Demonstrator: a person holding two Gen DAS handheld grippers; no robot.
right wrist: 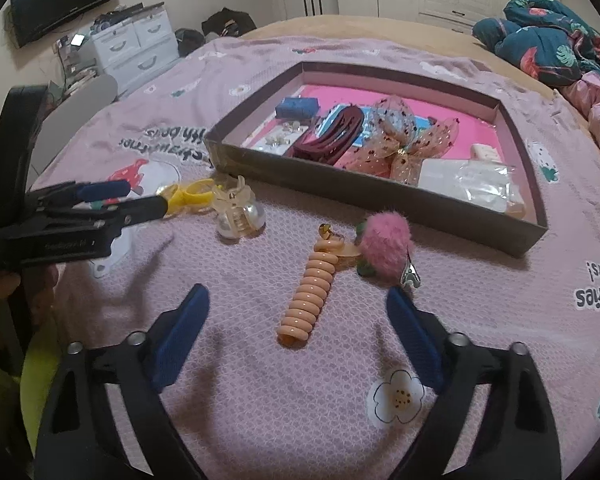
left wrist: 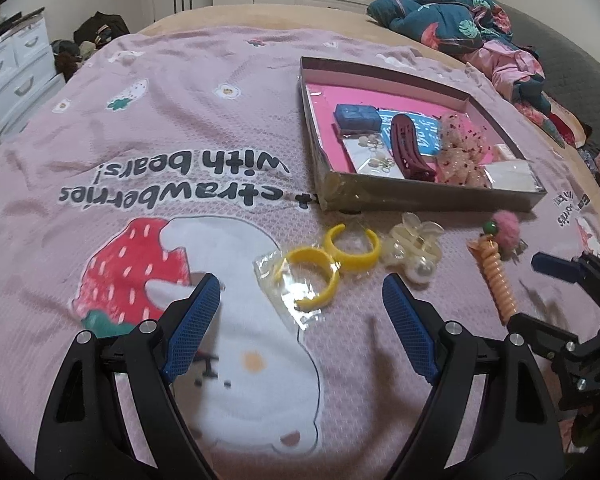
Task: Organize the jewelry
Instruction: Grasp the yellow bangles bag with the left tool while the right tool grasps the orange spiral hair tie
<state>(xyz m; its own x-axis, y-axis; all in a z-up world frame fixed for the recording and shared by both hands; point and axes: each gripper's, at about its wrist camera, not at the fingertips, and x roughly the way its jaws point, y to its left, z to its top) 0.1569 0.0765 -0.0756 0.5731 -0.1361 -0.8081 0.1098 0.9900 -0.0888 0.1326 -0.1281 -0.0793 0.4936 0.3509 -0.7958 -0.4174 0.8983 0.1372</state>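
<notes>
A shallow box (left wrist: 420, 196) (right wrist: 372, 194) with a pink floor holds a blue case (left wrist: 356, 117), a dark red hair clip (left wrist: 410, 148) (right wrist: 332, 136), a dotted bow (right wrist: 404, 140) and earring cards. Before it on the pink blanket lie two yellow hoop earrings (left wrist: 328, 264) (right wrist: 190, 198), a pearl claw clip (left wrist: 414, 248) (right wrist: 238, 212), a peach spiral hair tie (left wrist: 498, 280) (right wrist: 310, 294) and a pink pompom (left wrist: 502, 224) (right wrist: 384, 250). My left gripper (left wrist: 300, 316) (right wrist: 116, 196) is open just short of the hoops. My right gripper (right wrist: 298, 328) (left wrist: 540, 292) is open around the spiral tie's near end.
A crumpled floral quilt (left wrist: 452, 12) (right wrist: 556, 36) lies at the bed's far right. White drawers (left wrist: 8, 68) (right wrist: 136, 48) stand beyond the bed at the left. A clear plastic sleeve (left wrist: 292, 296) lies under one hoop.
</notes>
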